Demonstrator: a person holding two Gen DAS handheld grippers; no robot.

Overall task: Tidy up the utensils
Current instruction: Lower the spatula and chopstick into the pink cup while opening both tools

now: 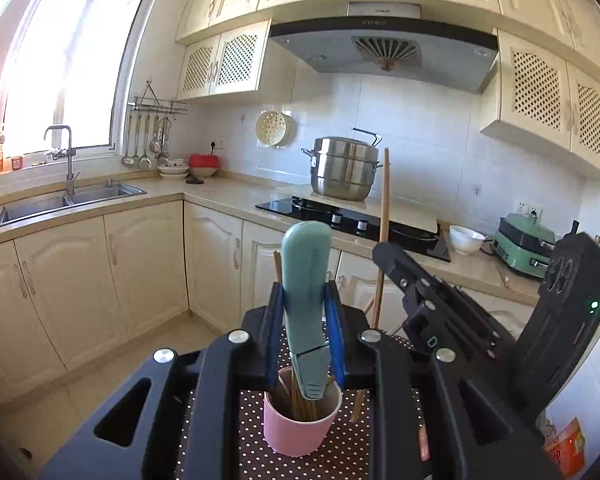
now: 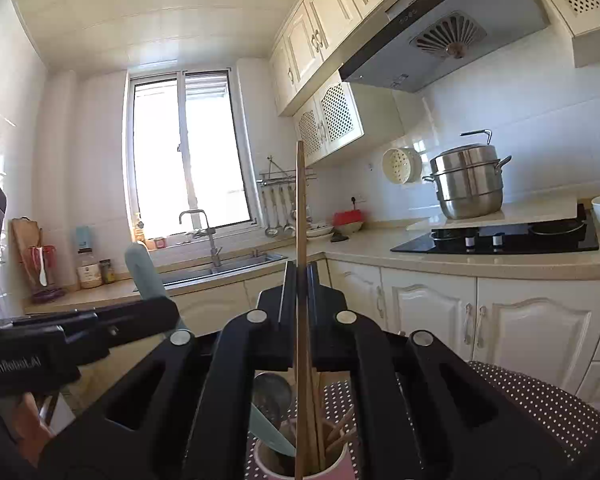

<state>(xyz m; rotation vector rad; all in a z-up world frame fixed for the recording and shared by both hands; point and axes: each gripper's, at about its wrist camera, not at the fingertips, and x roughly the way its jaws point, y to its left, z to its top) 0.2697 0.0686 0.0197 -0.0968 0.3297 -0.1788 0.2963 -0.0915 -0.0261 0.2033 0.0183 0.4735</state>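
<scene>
My left gripper [image 1: 304, 292] is shut on a teal-handled utensil [image 1: 306, 264] that stands nearly upright, its lower end inside a pink cup [image 1: 296, 432] with several wooden chopsticks. To its right, my right gripper [image 1: 380, 252] holds one long wooden chopstick [image 1: 385, 200] upright. In the right wrist view the right gripper [image 2: 300, 268] is shut on that chopstick [image 2: 300, 200], whose lower end reaches into the pink cup [image 2: 342, 470]. The teal utensil [image 2: 140, 268] and the left gripper's body show at the left.
The cup stands on a brown polka-dot cloth [image 1: 340, 456]. A metal ladle [image 2: 272, 396] is in the cup too. Beyond are the counter with a black hob [image 1: 352, 216], a steel pot [image 1: 344, 172], a sink [image 1: 72, 200] and a white bowl [image 1: 466, 238].
</scene>
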